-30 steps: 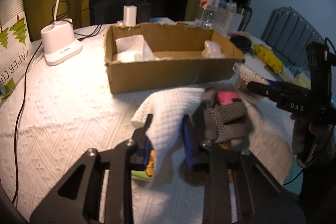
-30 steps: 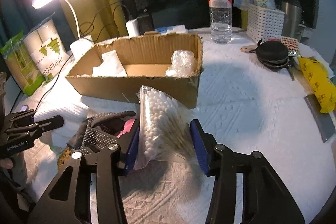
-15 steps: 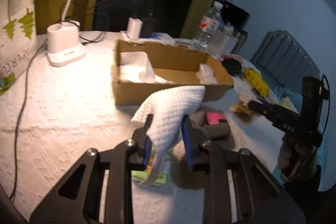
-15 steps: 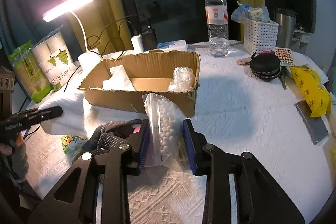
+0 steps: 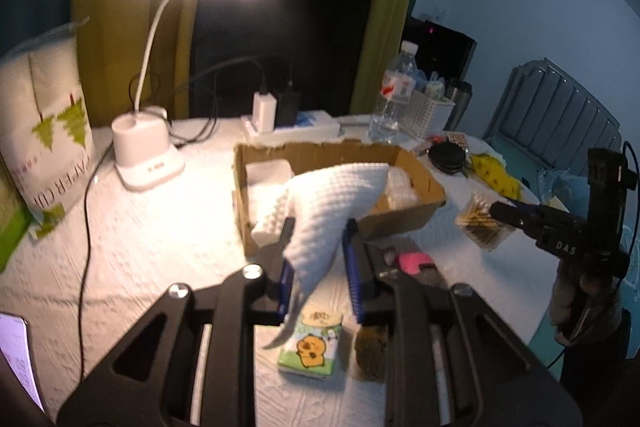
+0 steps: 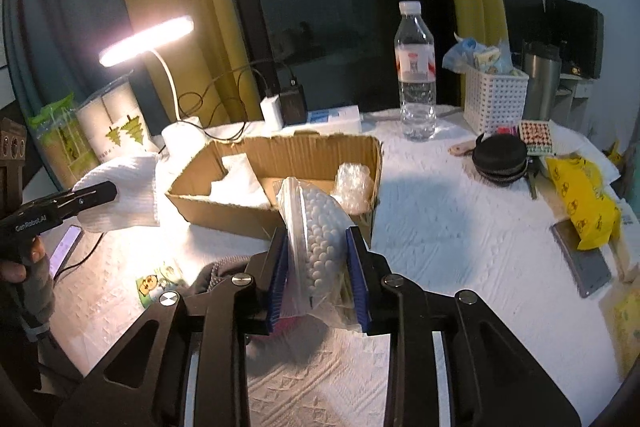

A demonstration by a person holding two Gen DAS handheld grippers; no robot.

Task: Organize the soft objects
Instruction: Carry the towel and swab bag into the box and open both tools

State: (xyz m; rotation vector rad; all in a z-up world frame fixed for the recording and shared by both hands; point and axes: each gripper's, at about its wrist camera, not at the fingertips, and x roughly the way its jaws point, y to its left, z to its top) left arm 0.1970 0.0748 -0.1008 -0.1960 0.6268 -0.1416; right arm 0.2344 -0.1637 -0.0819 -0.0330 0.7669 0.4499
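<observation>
We've got both grippers loaded. Our left gripper (image 5: pixel 318 259) is clamped on a white waffle-textured cloth (image 5: pixel 340 203), which sticks up between the blue pads (image 5: pixel 353 267) and hangs in front of the cardboard box (image 5: pixel 404 223). Our right gripper (image 6: pixel 318 269) is pinched narrow on a clear bag of cotton swabs (image 6: pixel 320 227), held off the table, just in front of the box's near wall.

Inside the box: folded white cloth on the left side (image 6: pixel 238 183), a crumpled clear plastic wad (image 6: pixel 354 183) at the right end.

On the white tablecloth (image 6: pixel 440 227) below the left gripper lies a green tissue pack w/ a yellow cartoon (image 5: pixel 312 345); beside it a brownish scrubby thing (image 5: pixel 370 347), prob. a sponge, too dark to be sure. A grey glove w/ something pink (image 5: pixel 414 261) sits right of the left fingers.

Desk lamp (image 5: pixel 148 163) lit behind the box; water bottle (image 6: pixel 415 75) and white basket (image 6: pixel 494 99) further back.
</observation>
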